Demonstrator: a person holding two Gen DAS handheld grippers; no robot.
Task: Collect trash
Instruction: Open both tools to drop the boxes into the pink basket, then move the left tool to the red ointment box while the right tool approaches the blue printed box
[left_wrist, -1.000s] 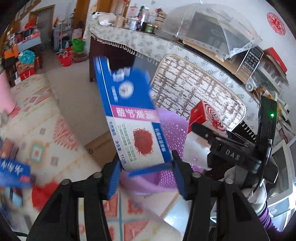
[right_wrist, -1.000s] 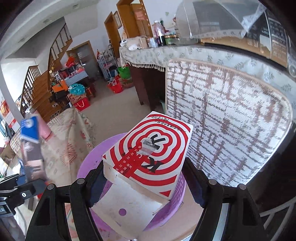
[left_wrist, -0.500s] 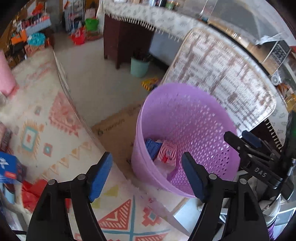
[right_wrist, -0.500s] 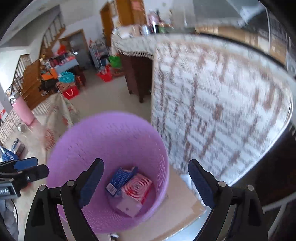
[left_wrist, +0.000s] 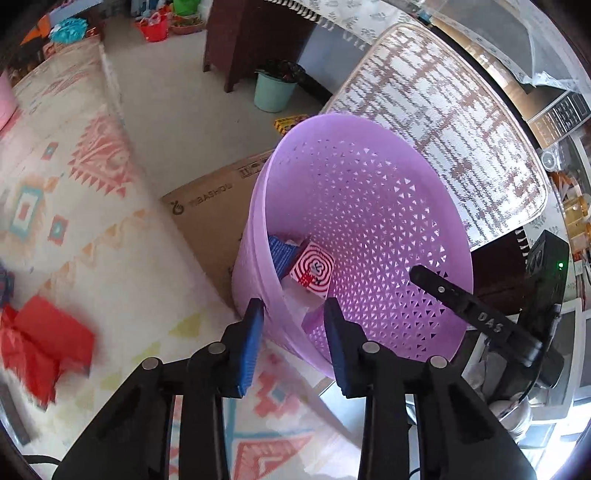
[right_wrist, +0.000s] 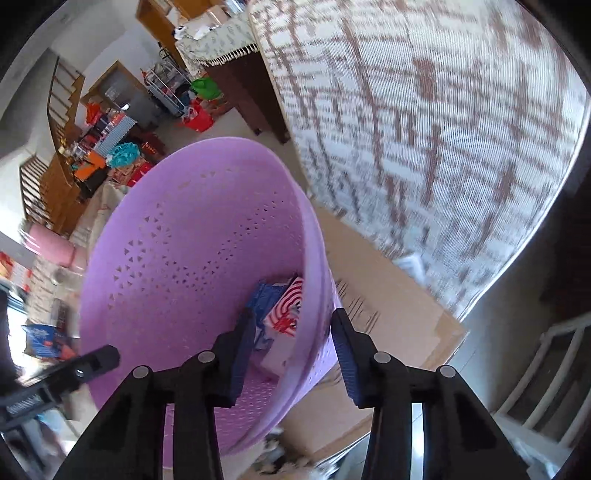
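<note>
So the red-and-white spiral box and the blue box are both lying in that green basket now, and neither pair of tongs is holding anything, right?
Nearly. The basket is purple, not green, as the left wrist view shows plainly. The rest holds: the red-and-white spiral box and the blue box lie at its bottom, and both the left tongs and the right tongs hold nothing.

I note two boxes (left_wrist: 312, 269) lying in the basket (left_wrist: 369, 177). The basket stands on flattened cardboard (left_wrist: 214, 206), rug (left_wrist: 92, 221) to its left, chair back (left_wrist: 443, 122) behind.
</note>
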